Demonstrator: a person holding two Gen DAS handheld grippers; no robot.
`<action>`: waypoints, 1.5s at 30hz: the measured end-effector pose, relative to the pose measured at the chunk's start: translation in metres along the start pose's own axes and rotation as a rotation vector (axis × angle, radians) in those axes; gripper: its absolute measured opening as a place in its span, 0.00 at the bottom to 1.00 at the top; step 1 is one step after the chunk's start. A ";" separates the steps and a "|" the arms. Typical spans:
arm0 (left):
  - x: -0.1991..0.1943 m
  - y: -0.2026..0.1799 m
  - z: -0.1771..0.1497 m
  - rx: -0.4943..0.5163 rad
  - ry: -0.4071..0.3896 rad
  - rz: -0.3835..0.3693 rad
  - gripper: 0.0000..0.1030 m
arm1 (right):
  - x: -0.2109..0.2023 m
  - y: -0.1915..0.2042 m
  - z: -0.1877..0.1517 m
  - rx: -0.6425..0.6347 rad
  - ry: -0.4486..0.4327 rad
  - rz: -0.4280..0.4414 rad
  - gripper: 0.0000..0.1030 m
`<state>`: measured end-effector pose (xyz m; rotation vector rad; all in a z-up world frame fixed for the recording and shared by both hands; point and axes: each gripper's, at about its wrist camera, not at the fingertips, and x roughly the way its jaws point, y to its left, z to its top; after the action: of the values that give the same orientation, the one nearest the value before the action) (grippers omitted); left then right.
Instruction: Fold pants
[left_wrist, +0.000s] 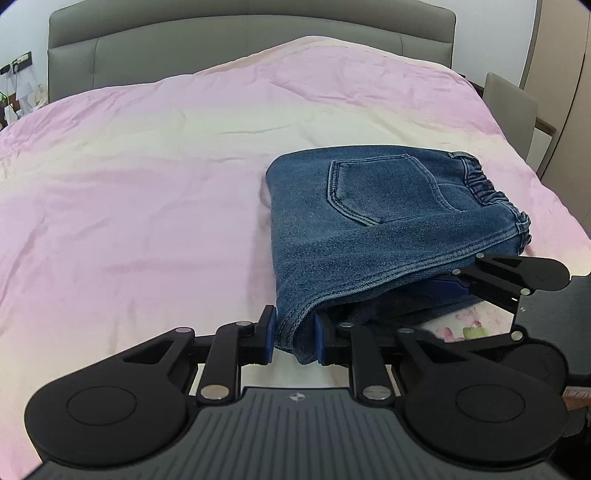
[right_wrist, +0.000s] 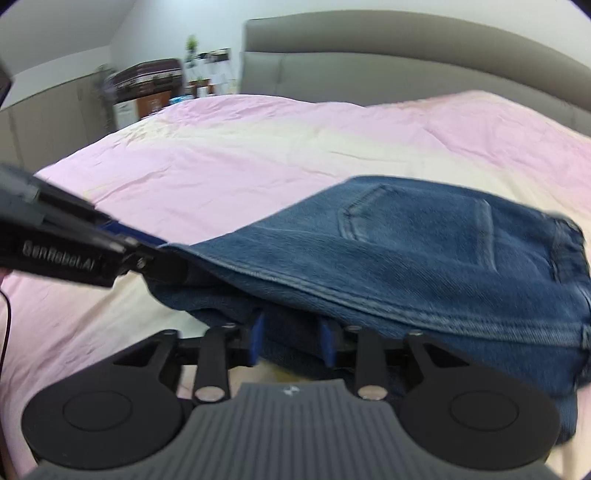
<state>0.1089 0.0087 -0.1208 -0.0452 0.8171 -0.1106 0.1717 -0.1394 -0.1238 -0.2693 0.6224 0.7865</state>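
Jeans (left_wrist: 369, 229) lie folded on my bed (left_wrist: 147, 166); left gripper (left_wrist: 294, 334) clenches their corner, right gripper (right_wrist: 291, 341) straddles denim, grip unclear.

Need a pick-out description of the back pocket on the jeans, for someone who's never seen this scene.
Start at the bed with the pink cover and grey headboard. The only garment on it is folded blue jeans, near the front right in the left wrist view. The pocket is the stitched five-sided patch on top, beside the gathered elastic waistband.
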 end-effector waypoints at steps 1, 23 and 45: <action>-0.001 0.000 0.000 0.001 -0.003 -0.001 0.22 | 0.004 0.005 0.002 -0.066 0.003 -0.004 0.53; 0.048 -0.004 -0.032 0.107 0.299 0.099 0.23 | 0.021 -0.011 -0.018 -0.083 0.217 0.074 0.00; 0.043 0.043 0.075 -0.259 0.071 -0.149 0.59 | -0.096 -0.194 0.005 0.625 0.011 -0.290 0.73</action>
<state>0.1966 0.0464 -0.1042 -0.3487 0.8950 -0.1465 0.2637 -0.3253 -0.0611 0.2079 0.7868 0.2852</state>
